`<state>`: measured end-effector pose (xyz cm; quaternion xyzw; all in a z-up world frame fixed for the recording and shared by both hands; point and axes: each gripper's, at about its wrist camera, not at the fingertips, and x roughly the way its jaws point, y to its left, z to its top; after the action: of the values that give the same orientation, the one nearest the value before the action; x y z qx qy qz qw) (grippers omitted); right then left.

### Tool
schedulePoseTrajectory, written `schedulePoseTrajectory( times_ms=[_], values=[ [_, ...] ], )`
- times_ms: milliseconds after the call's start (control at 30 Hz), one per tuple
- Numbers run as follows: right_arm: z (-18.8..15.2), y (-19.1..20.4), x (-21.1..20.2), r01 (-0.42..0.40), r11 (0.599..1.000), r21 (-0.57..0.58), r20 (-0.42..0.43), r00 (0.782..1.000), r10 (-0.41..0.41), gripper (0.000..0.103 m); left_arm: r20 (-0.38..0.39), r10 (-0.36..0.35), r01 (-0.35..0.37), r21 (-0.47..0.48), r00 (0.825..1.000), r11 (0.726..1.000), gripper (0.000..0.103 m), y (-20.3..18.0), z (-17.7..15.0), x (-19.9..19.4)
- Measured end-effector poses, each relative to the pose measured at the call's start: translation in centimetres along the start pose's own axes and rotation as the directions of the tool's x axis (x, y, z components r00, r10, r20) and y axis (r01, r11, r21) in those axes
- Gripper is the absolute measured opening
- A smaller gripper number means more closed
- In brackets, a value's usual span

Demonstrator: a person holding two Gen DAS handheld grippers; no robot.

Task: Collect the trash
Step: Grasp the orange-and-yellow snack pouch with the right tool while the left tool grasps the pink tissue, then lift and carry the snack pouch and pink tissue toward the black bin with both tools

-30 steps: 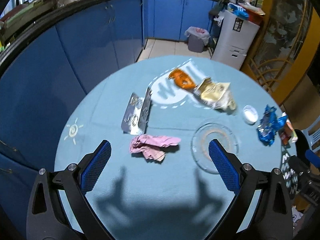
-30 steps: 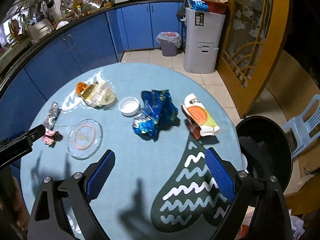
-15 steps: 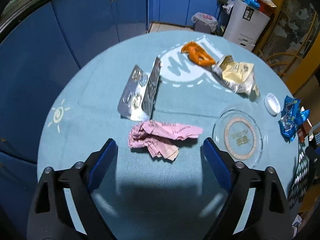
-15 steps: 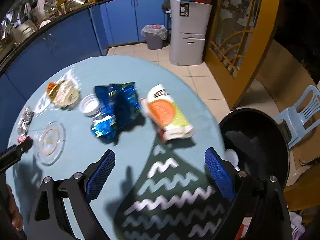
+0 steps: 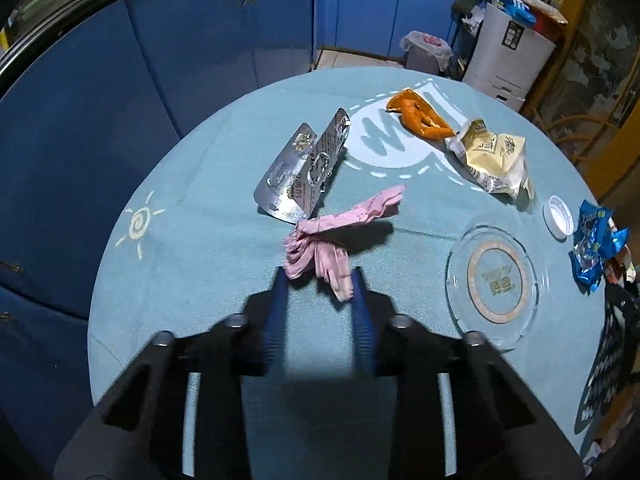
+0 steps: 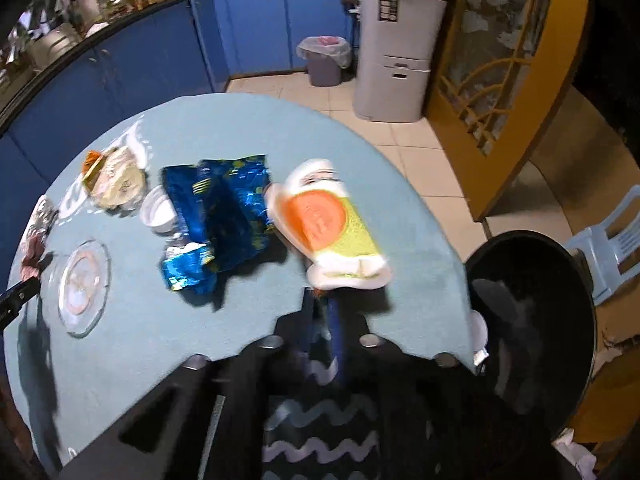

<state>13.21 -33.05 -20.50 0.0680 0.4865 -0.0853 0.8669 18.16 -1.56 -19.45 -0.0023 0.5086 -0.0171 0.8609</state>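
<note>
Pink paper (image 5: 320, 240) sits between the closing left fingers (image 5: 276, 312); right fingers (image 6: 334, 320) pinch the orange-labelled packet (image 6: 332, 228).

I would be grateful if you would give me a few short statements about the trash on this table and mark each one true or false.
1. The left gripper has crumpled pink paper between its jaws, which are closing. True.
2. The silver blister pack lies inside the glass dish. False: it lies on the tablecloth, apart from the dish.
3. The right gripper is shut at the near end of the orange and yellow packet. True.
4. The blue foil wrapper is already in the black bin. False: it lies on the table beside the white lid.
</note>
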Motion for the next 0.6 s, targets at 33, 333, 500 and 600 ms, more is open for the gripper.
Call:
schedulePoseTrajectory(
  times_ms=[33, 333, 500, 600],
  values=[
    [-0.1, 0.3, -0.1, 0.002, 1.000, -0.008, 0.004, 1.000, -0.002, 0.005, -0.003, -0.004, 0.004, -0.005, 1.000, 1.000, 0.025, 0.1, 0.0, 0.0],
    [-1.0, 0.9, -2.5, -0.021, 1.000, -0.007, 0.045, 0.999, 0.022, 0.004, 0.029, -0.069, 0.069, 0.000, 0.997, 0.998, 0.004, -0.2, -0.3, -2.0],
    [-1.0, 0.9, -3.9, -0.033, 0.999, -0.004, 0.072, 0.997, 0.033, 0.004, 0.064, -0.109, 0.109, 0.010, 0.992, 0.994, 0.003, 0.1, -0.4, -3.8],
    [-1.2, 1.2, -4.9, -0.040, 0.999, -0.004, 0.089, 0.995, 0.040, 0.004, 0.079, -0.126, 0.125, 0.022, 0.989, 0.992, 0.003, 0.0, -0.8, -4.8]
  ],
)
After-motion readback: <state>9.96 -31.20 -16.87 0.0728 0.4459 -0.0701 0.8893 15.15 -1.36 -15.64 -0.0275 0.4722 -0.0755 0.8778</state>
